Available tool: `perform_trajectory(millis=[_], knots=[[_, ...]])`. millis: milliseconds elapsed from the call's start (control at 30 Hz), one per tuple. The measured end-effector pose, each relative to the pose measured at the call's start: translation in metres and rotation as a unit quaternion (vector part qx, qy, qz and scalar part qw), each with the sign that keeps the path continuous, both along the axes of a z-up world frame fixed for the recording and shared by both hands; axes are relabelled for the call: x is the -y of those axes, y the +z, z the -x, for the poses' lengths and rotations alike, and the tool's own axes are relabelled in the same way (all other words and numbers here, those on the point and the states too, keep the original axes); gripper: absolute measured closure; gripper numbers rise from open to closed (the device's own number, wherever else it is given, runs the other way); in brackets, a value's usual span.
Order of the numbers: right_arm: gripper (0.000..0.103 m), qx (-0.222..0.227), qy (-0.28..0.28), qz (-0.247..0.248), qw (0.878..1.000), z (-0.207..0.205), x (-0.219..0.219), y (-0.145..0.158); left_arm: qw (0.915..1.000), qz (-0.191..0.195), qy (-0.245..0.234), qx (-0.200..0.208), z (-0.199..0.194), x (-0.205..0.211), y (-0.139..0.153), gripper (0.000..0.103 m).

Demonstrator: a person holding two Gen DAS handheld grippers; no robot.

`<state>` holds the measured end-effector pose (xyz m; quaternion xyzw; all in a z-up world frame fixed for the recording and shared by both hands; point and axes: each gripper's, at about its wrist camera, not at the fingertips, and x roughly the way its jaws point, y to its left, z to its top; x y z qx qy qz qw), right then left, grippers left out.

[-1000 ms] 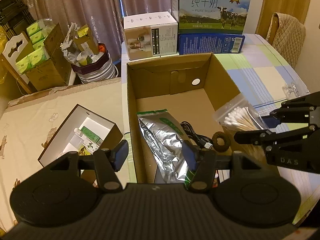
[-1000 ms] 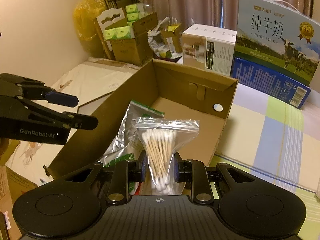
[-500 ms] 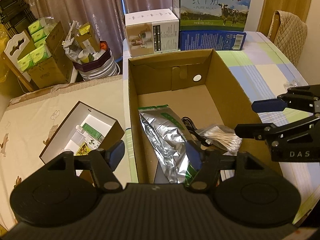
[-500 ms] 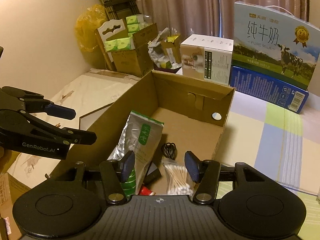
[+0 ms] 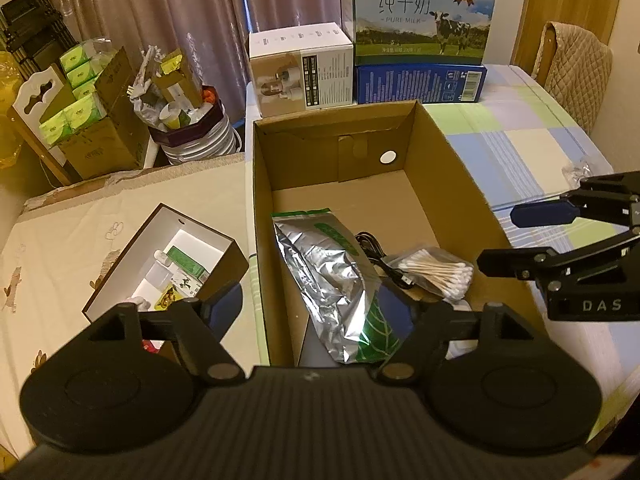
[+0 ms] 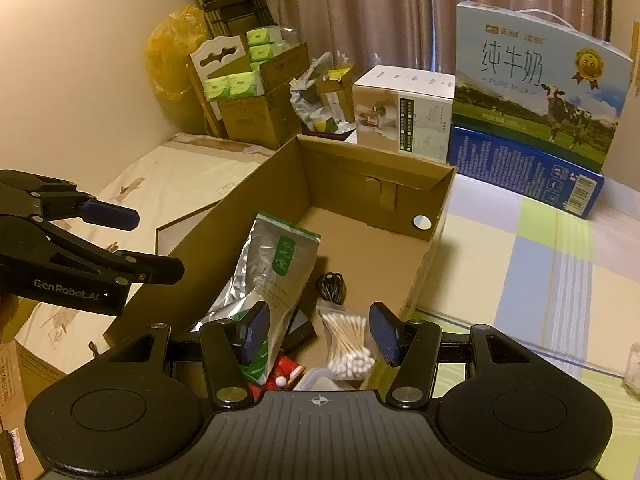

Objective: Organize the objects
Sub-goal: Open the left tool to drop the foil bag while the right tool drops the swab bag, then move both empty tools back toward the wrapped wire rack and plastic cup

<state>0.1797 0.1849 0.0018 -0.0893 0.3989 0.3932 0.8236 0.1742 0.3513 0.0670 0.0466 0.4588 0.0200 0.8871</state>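
An open cardboard box point(image 5: 452, 184) stands on the checked tablecloth. Inside it lie a silver foil pouch point(image 5: 328, 280), a black cable point(image 5: 372, 248) and a clear bag of cotton swabs point(image 5: 436, 270). My right gripper point(image 6: 320, 332) hovers open just above the swab bag point(image 6: 348, 344), which rests free on the box floor beside the pouch point(image 6: 272, 264). My left gripper point(image 5: 312, 310) hangs over the box's near left wall; its jaws are opening and grip nothing. Each gripper shows in the other's view: the right gripper point(image 5: 504, 240) and the left gripper point(image 6: 148, 244).
A small brown box point(image 5: 228, 268) with little packets lies open on the cream cover to the left. Behind the cardboard box stand a white product box point(image 5: 300, 68) and a milk carton point(image 5: 420, 12) on a blue box. A padded chair point(image 5: 576, 68) is at the far right.
The right gripper opened and let go of the swab bag, which dropped into the cardboard box. The left gripper's jaws spread wider.
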Motion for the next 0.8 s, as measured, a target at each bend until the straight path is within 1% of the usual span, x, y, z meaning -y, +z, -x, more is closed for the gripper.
perform_trajectory(millis=[167, 233, 367, 467, 633, 733, 800], knots=[[0.05, 0.003, -0.006, -0.003, 1.0, 0.01, 0.014, 0.01, 1.0, -0.001, 0.0, 0.005, 0.01, 0.008, 0.009, 0.021], [0.05, 0.004, -0.011, -0.004, 1.0, 0.015, 0.022, 0.015, 1.0, -0.002, 0.001, 0.008, 0.014, 0.013, 0.013, 0.019], [0.05, 0.007, -0.022, -0.003, 1.0, 0.023, 0.04, 0.024, 0.9998, -0.003, 0.0, 0.02, 0.024, 0.025, 0.023, 0.012], [0.05, 0.005, -0.03, -0.004, 1.0, 0.028, 0.056, 0.028, 0.9996, 0.001, -0.004, 0.029, 0.032, 0.037, 0.029, 0.008], [0.049, 0.009, -0.044, -0.008, 0.999, 0.037, 0.085, 0.037, 0.9989, -0.007, -0.012, 0.046, 0.043, 0.061, 0.039, 0.001], [0.045, 0.014, -0.053, -0.011, 0.998, 0.042, 0.104, 0.042, 0.9984, -0.007, -0.016, 0.054, 0.047, 0.076, 0.043, 0.001], [0.039, 0.016, -0.061, -0.014, 0.998, 0.046, 0.116, 0.046, 0.9981, -0.006, -0.021, 0.058, 0.05, 0.086, 0.046, 0.001]])
